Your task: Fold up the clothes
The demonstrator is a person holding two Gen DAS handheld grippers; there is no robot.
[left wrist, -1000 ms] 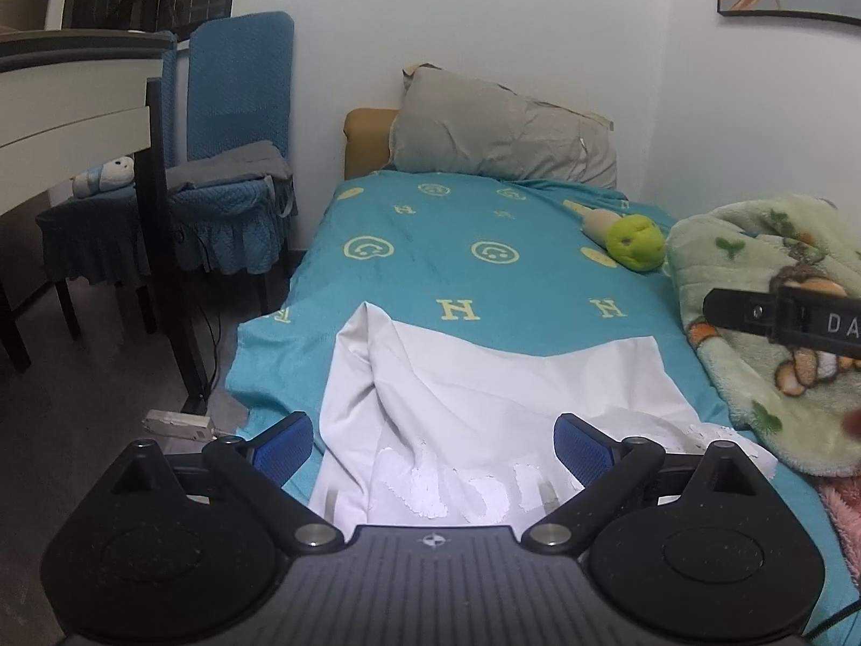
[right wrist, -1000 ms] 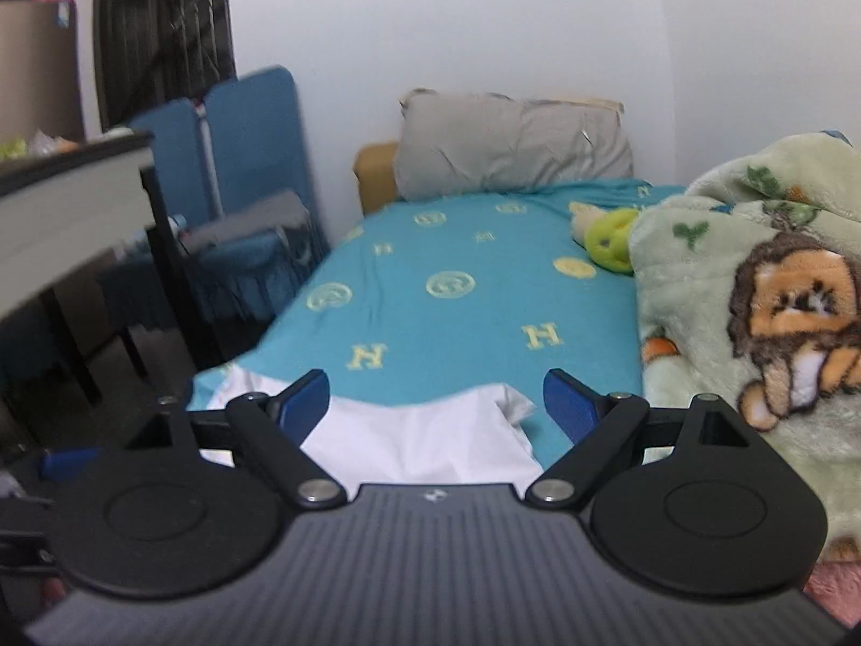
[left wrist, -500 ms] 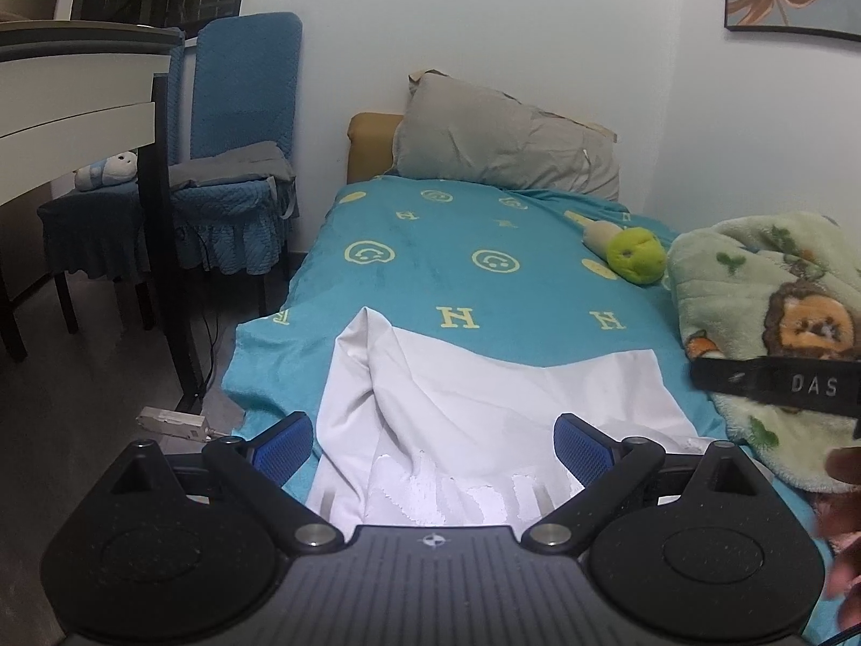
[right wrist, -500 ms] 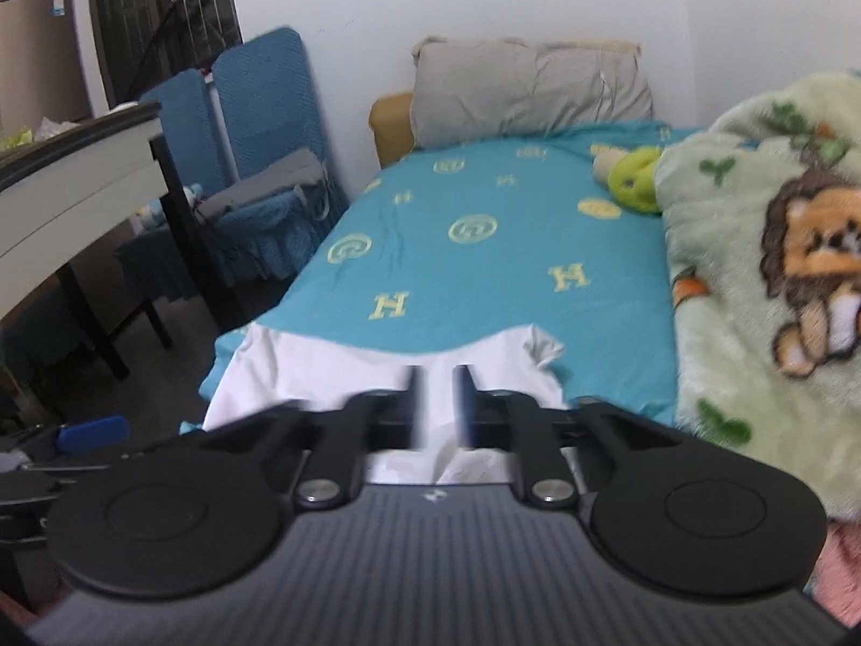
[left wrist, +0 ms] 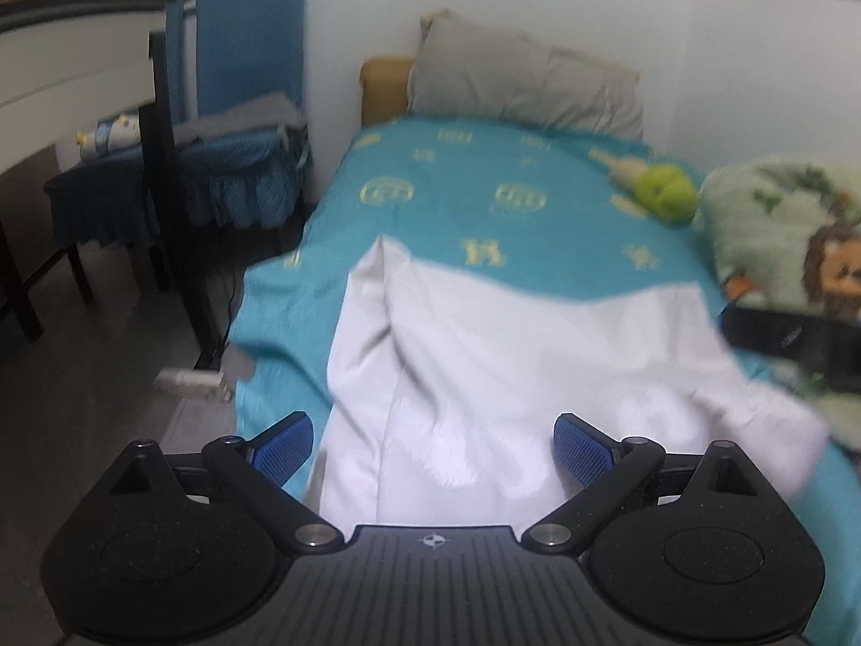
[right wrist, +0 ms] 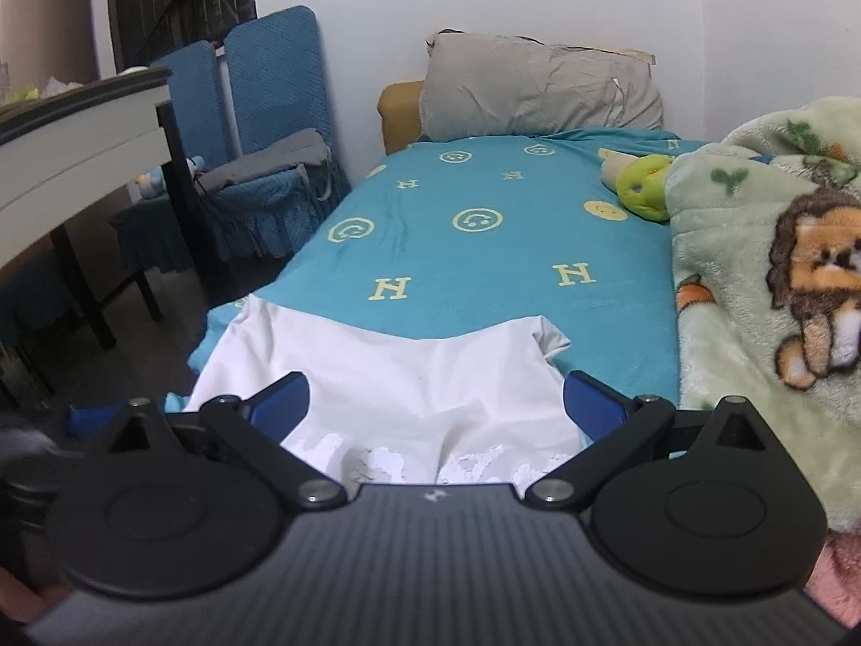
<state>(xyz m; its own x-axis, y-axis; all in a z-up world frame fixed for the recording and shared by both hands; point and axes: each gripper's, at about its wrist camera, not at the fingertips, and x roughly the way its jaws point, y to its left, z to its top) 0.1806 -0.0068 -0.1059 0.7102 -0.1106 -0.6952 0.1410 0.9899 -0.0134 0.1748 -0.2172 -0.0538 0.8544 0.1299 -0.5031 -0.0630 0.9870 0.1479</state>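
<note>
Now | white garment [left wrist: 484,366] flat on bed, ahead and below both | left gripper [left wrist: 433,444] spread, empty | right gripper [right wrist: 438,404] opening, unpinched, over near hem

A white garment [right wrist: 409,377] lies spread on the teal bedsheet at the near end of the bed, low and centre in both wrist views. It is partly flat, with a raised fold running down its left side [left wrist: 387,334] and cracked white print near the bottom edge.
</note>
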